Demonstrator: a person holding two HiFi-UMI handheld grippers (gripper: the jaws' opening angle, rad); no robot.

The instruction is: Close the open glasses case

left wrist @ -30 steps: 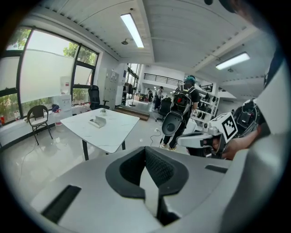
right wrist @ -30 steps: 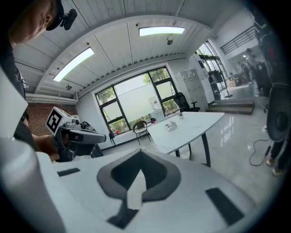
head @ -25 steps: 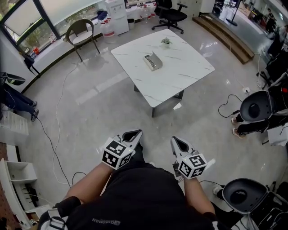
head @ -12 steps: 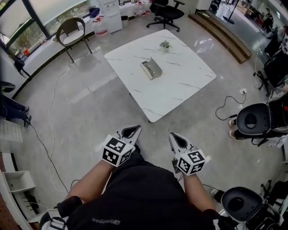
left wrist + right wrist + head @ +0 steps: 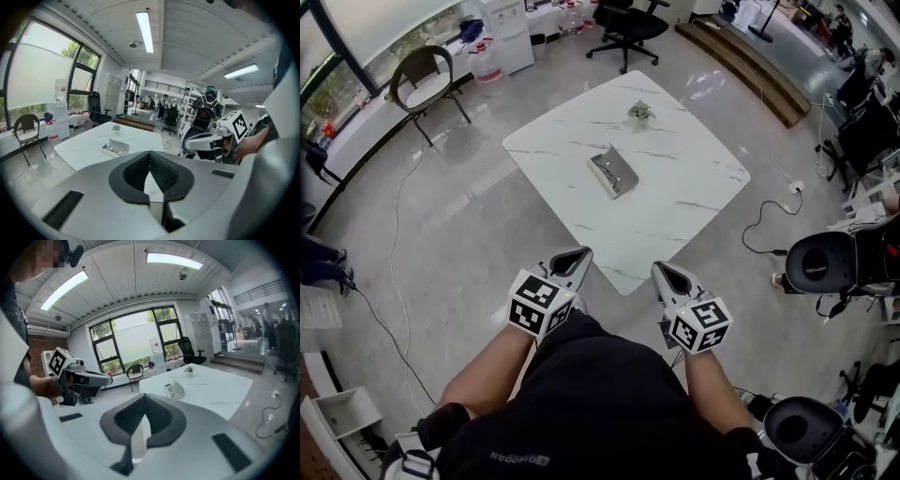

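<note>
The open glasses case [image 5: 613, 172] lies near the middle of the white marble table [image 5: 675, 206], its lid standing up, with glasses inside. My left gripper [image 5: 568, 262] and right gripper [image 5: 667, 276] are held close to my body, either side of the table's near corner and well short of the case. Both are shut with nothing between the jaws. In the left gripper view the case [image 5: 115, 147] sits far beyond the closed jaw tips [image 5: 150, 157]. The right gripper view shows the case [image 5: 174, 389] ahead of its closed tips [image 5: 144, 401].
A small potted plant [image 5: 639, 112] stands on the table's far side. A brown chair [image 5: 420, 75] and an office chair [image 5: 623, 23] stand beyond the table. Black stools [image 5: 816, 262] and a floor cable [image 5: 759, 225] are on the right, with a wooden step [image 5: 750, 66] further back.
The table and case have come nearer as the person walked forward; the near corner now lies between the grippers. Both grippers kept their pose and stayed shut.
</note>
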